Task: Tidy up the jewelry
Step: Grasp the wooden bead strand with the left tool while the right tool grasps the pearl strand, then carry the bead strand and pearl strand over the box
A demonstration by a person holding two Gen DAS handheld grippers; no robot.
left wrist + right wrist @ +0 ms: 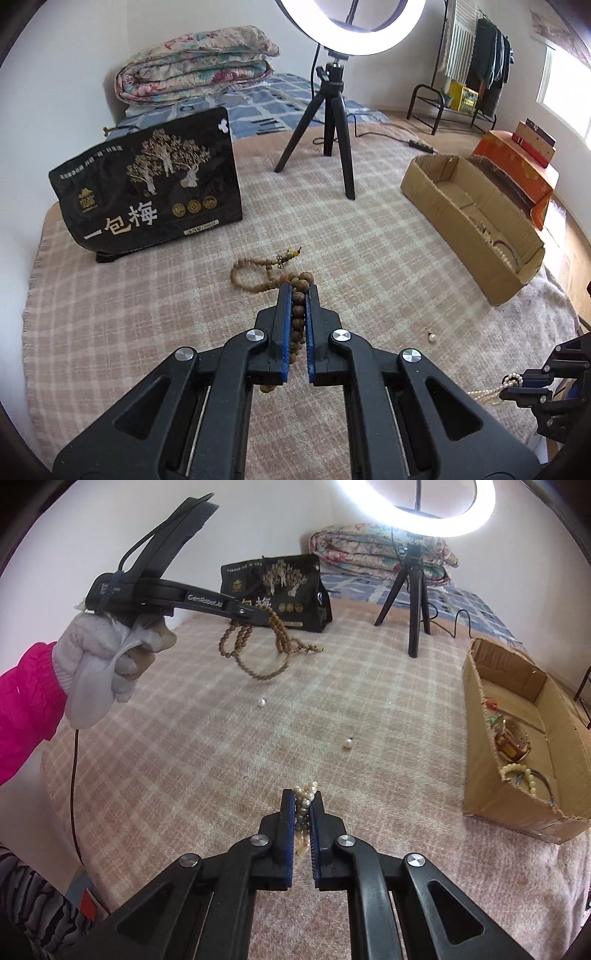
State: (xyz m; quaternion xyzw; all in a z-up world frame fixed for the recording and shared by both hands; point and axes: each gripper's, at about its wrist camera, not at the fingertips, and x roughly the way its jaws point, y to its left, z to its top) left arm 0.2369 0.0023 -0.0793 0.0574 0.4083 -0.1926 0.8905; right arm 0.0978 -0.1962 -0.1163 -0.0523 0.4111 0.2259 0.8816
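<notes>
My left gripper is shut on a strand of brown wooden beads; the rest of the strand loops out past the fingertips. In the right wrist view the left gripper is held up by a gloved hand, and the wooden beads dangle from it above the plaid blanket. My right gripper is shut on a bunched pearl strand. The left wrist view shows the right gripper at the right edge with the pearl strand.
Two loose pearls lie on the blanket. An open cardboard box holding several jewelry pieces stands at the right. A black printed bag and a ring-light tripod stand at the back.
</notes>
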